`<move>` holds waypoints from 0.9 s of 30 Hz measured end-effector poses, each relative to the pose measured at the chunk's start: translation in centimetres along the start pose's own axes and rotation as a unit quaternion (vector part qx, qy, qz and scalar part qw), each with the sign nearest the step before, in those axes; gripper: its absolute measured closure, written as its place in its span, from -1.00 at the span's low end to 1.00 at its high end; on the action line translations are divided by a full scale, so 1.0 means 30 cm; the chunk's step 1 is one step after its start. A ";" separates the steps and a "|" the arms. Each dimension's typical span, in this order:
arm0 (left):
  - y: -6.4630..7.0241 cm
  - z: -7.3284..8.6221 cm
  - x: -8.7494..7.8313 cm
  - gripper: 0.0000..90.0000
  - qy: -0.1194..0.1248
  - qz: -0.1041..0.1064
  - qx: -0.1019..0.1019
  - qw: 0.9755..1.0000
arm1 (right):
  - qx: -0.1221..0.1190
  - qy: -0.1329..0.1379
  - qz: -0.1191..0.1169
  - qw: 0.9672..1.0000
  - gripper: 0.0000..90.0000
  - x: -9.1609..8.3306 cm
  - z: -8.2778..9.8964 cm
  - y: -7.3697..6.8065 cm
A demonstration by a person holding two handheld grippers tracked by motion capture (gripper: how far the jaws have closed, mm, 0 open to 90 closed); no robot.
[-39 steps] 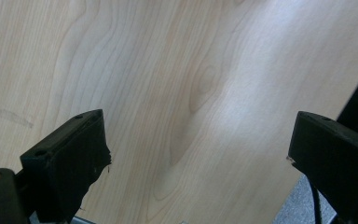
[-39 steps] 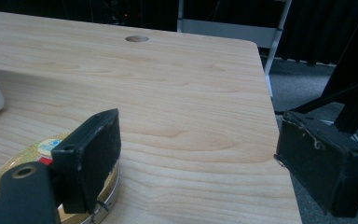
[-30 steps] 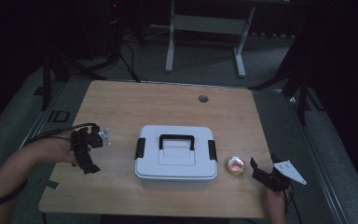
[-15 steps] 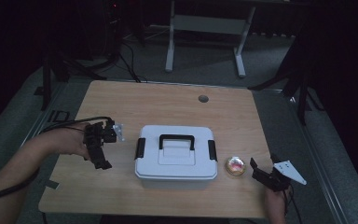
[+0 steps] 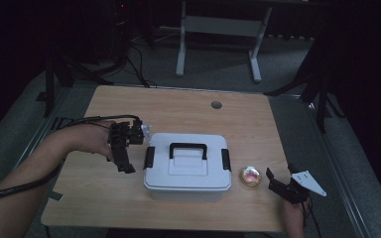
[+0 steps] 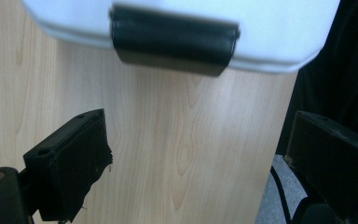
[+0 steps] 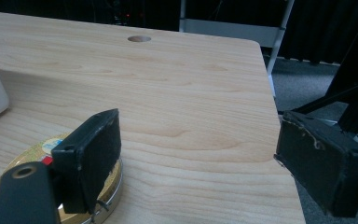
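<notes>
High view | your left gripper (image 5: 125, 161), jaws wide, is hovering beside the white box (image 5: 187, 166) latch (image 6: 174, 41) | your right gripper (image 5: 280, 187), also wide, is waiting beside the box near the tin (image 5: 250, 176) | a skewed approach risks shoving the box.

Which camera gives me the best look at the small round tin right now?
The high view: the whole round tin shows on the table between the white box and the right gripper. The right gripper view shows the tin close up, but its own left jaw covers much of it.
</notes>
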State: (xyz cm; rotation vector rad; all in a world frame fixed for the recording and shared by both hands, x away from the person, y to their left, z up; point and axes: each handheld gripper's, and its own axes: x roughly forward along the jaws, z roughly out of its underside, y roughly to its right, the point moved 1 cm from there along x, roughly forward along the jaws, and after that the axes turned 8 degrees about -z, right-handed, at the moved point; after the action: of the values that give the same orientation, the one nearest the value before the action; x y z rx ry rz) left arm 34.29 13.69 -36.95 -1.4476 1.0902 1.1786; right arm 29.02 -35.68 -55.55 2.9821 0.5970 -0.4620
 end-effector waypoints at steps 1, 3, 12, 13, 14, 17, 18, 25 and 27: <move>-0.002 -0.011 -0.002 -0.89 0.001 0.001 0.003 1.000 | 0.001 0.000 -0.001 1.000 -0.70 0.000 0.000 0.000; -0.007 -0.033 -0.005 -0.89 0.001 0.006 0.009 1.000 | 0.002 0.001 -0.001 1.000 -0.70 0.000 0.000 0.000; -0.026 -0.125 -0.004 -0.89 -0.001 0.012 0.027 1.000 | 0.004 0.002 -0.005 1.000 -0.70 -0.002 0.000 0.002; -0.029 -0.132 -0.003 -0.89 -0.001 0.009 0.027 1.000 | 0.005 0.003 -0.005 1.000 -0.70 -0.003 0.000 0.002; -0.034 -0.140 -0.001 -0.89 0.000 0.011 0.030 0.999 | 0.005 0.003 -0.006 1.000 -0.70 -0.003 0.000 0.002; -0.040 -0.162 0.006 -0.89 0.002 0.013 0.032 0.999 | 0.006 0.004 -0.008 1.000 -0.70 -0.004 0.000 0.003; -0.042 -0.173 0.008 -0.89 0.002 0.014 0.036 0.999 | 0.007 0.005 -0.008 1.000 -0.70 -0.004 0.000 0.003; -0.067 -0.222 0.024 -0.89 -0.001 0.025 0.038 0.999 | 0.011 0.006 -0.011 1.000 -0.70 -0.005 0.001 0.005; -0.069 -0.241 0.027 -0.89 -0.005 0.024 0.046 0.999 | 0.012 0.006 -0.010 1.000 -0.70 -0.006 0.001 0.006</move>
State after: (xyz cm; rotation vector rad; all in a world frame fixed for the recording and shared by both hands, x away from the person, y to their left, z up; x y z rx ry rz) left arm 37.52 6.87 -36.81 -1.3513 1.1626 1.1525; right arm 28.93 -35.91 -55.54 3.0057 0.6282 -0.4553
